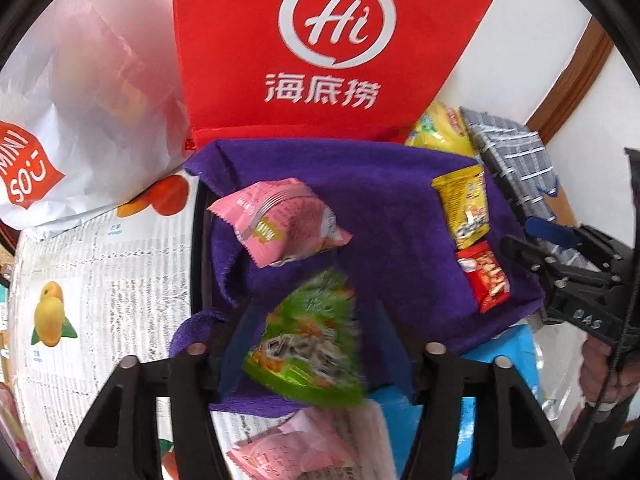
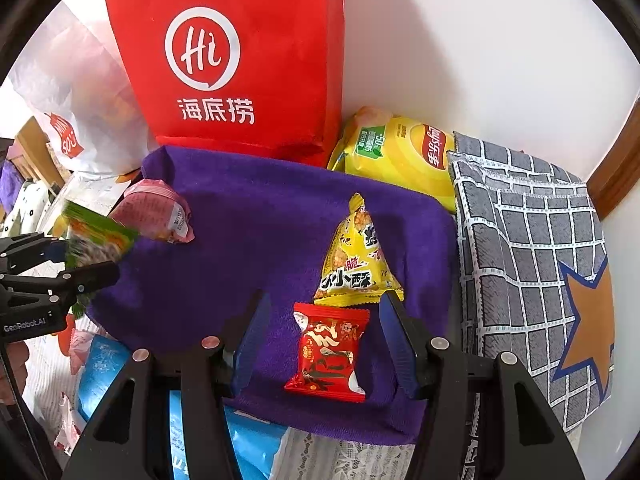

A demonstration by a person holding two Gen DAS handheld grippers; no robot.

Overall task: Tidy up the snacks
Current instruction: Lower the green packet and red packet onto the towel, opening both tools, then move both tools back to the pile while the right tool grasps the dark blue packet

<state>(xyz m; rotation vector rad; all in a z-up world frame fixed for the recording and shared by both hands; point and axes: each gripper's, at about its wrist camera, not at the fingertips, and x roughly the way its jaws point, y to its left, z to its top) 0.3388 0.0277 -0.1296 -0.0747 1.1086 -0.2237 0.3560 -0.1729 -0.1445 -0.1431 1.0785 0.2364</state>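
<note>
White wall (image 2: 480, 40) behind, brown wood trim (image 2: 616, 160) at right. Bench covered by a lace cloth with fruit prints (image 1: 100, 280). Red bag (image 2: 240, 60) stood upright against the wall, white bag (image 1: 80, 100) to its left. Purple towel (image 2: 260, 220) lay spread on the bench in front of the red bag, checked grey cloth (image 2: 520, 240) just beside its right edge. Yellow chip bag (image 2: 400, 152) lay between the red bag and the grey cloth, behind the towel. Blue pack (image 2: 100, 368) partly under the towel's near edge.

On the towel: pink snack (image 1: 280, 220) at left, yellow snack (image 2: 356, 256) at right, red snack (image 2: 328, 352) just in front of it.

Left gripper (image 1: 316, 344) partly open, green snack (image 1: 308, 336) blurred between its fingers; cannot tell if the pads touched it. Right gripper (image 2: 324, 340) partly open, holding nothing, fingers on either side of the red snack, apart from it.
</note>
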